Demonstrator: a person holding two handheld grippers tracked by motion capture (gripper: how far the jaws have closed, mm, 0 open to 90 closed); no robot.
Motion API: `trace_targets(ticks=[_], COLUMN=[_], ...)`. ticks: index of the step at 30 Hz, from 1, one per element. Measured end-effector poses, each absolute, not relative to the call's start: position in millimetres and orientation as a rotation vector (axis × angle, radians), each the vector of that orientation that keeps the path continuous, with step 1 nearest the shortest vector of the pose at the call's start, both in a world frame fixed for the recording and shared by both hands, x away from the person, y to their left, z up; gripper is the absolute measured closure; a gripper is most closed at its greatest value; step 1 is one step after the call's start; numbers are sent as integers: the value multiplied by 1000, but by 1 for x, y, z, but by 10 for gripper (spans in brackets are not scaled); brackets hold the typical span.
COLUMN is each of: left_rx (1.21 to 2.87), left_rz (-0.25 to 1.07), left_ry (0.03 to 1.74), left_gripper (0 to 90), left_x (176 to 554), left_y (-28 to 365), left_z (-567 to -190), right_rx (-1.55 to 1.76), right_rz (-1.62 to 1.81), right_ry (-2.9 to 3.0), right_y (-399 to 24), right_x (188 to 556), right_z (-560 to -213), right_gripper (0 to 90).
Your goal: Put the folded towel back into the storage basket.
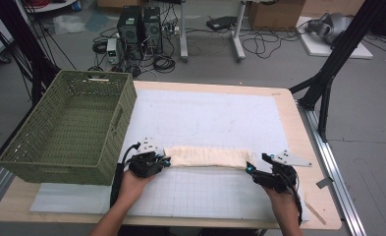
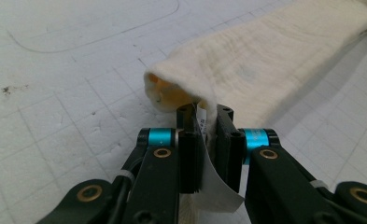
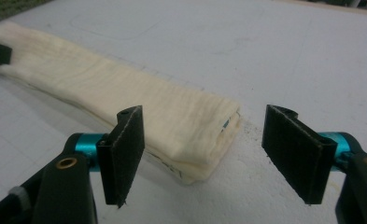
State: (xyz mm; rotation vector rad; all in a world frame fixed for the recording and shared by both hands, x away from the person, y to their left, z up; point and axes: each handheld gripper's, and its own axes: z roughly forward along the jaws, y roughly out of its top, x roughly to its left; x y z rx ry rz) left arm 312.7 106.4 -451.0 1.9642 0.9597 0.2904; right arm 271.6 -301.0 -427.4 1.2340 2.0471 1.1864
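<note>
Here the folded cream cloth (image 1: 207,158) lies as a long narrow band across the front half of the white gridded mat (image 1: 215,118), running left to right between the two hands. In the left gripper view its near end (image 2: 265,60) is rolled over on itself, with a yellowish lining showing inside the fold, and a white tag of it hangs down between the black pads. The left gripper (image 1: 151,162) has its jaws pressed together on that end, pinching the edge of the cloth and the tag. At the other end, the right gripper view shows the cloth (image 3: 125,102) stacked in several layers, with a bit of blue print at its corner. The right gripper (image 1: 261,172) sits just beside this end with its jaws spread wide; the corner of the cloth lies between the two pads, and neither pad presses on it. Each gripper is held by a hand that comes in from the near edge of the desk (image 1: 298,123), whose pale wooden rim frames the mat. A green woven basket (image 1: 70,125) stands on the left of the desk, just beside the left gripper and partly overhanging the desk's edge. Beyond the desk, computer towers (image 1: 139,27) and loose cables sit on the grey floor.
</note>
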Motion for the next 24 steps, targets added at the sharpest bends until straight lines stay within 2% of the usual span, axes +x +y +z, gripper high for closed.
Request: trace_targets(ticks=[2,9,19,22,24], left_rx=[1962,1962,1973,1973,1976], left_rz=[292,288,316,316,318], left_ry=[968,975,975,975,973], left_gripper=[809,806,807,809,810], left_x=[313,313,312,312,311], left_y=[106,106,104,104,104], left_z=[-451,-451,-452,-452,-451], right_rx=[1243,1280,1393,1403,1398], right_rz=[1164,1010,1077,1098,1136], right_ry=[2073,2155,2147,2148,2167], right_y=[-297,-286,-289,-291,-293], right_x=[278,289,289,288,288], right_z=[-433,-450,-452,-452,-452], right_gripper=[343,382,471,540,688])
